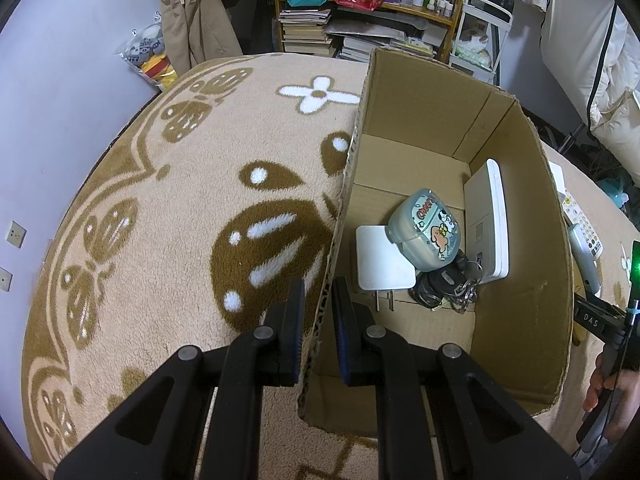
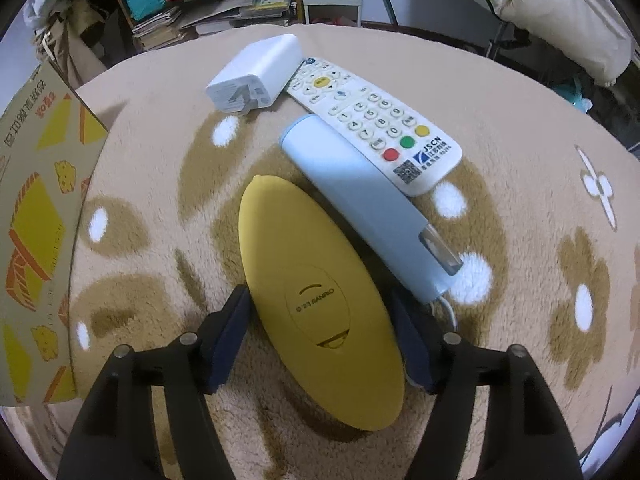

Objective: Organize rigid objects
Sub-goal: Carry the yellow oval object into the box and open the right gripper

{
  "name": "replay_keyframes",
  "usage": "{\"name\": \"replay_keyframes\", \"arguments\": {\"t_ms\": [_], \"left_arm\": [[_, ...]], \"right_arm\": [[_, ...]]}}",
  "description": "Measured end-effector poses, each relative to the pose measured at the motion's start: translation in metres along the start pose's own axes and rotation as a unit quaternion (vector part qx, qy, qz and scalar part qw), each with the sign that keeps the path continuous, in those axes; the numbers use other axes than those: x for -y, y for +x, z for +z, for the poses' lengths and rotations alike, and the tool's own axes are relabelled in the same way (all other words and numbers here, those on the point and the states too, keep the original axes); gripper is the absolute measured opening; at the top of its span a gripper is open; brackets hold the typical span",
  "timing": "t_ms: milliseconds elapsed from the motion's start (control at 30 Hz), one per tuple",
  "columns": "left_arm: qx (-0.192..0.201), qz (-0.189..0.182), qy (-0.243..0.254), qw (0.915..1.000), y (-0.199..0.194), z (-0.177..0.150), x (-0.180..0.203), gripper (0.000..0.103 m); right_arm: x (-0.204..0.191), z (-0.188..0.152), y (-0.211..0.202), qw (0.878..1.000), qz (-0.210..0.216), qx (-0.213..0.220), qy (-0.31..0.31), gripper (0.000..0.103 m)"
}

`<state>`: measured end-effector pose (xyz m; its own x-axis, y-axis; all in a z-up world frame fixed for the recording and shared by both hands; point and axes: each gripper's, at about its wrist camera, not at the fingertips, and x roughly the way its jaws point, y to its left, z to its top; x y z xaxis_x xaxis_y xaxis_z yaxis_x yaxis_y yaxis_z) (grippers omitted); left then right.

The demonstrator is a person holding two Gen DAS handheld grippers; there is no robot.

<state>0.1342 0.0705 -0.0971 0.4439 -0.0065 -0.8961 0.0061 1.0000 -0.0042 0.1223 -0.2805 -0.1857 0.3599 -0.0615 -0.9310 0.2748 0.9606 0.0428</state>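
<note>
My left gripper [image 1: 316,304] is shut on the left wall of an open cardboard box [image 1: 520,240]. Inside the box lie a white charger [image 1: 380,260], a grey cartoon-printed case [image 1: 424,232], black keys [image 1: 444,288] and a white flat device [image 1: 490,220]. In the right wrist view, my right gripper [image 2: 320,320] is open with its fingers on either side of a yellow oval case [image 2: 316,280] lying on the blanket. Beside it lie a light blue device [image 2: 360,196], a white remote [image 2: 372,120] and a white power adapter [image 2: 256,76].
Everything rests on a beige and brown patterned blanket [image 1: 180,200]. The box's printed outer wall [image 2: 36,220] stands left of the yellow case. Shelves with books and bags [image 1: 320,12] stand behind. White bedding [image 2: 560,12] lies at the far right.
</note>
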Motion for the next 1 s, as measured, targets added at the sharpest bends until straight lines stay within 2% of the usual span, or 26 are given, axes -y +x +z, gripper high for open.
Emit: {"name": "replay_keyframes", "arguments": {"t_ms": [200, 667, 1000], "left_arm": [[-0.001, -0.001, -0.001, 1.0, 0.0, 0.0, -0.002, 0.014], [-0.002, -0.003, -0.004, 1.0, 0.0, 0.001, -0.002, 0.014], [0.0, 0.001, 0.0, 1.0, -0.001, 0.0, -0.002, 0.013]], "right_arm": [[-0.01, -0.005, -0.009, 1.0, 0.008, 0.009, -0.008, 0.06], [-0.039, 0.005, -0.057, 0.995, 0.084, 0.059, 0.005, 0.06], [-0.093, 0.029, -0.111, 0.982, 0.148, 0.11, -0.044, 0.06]]}}
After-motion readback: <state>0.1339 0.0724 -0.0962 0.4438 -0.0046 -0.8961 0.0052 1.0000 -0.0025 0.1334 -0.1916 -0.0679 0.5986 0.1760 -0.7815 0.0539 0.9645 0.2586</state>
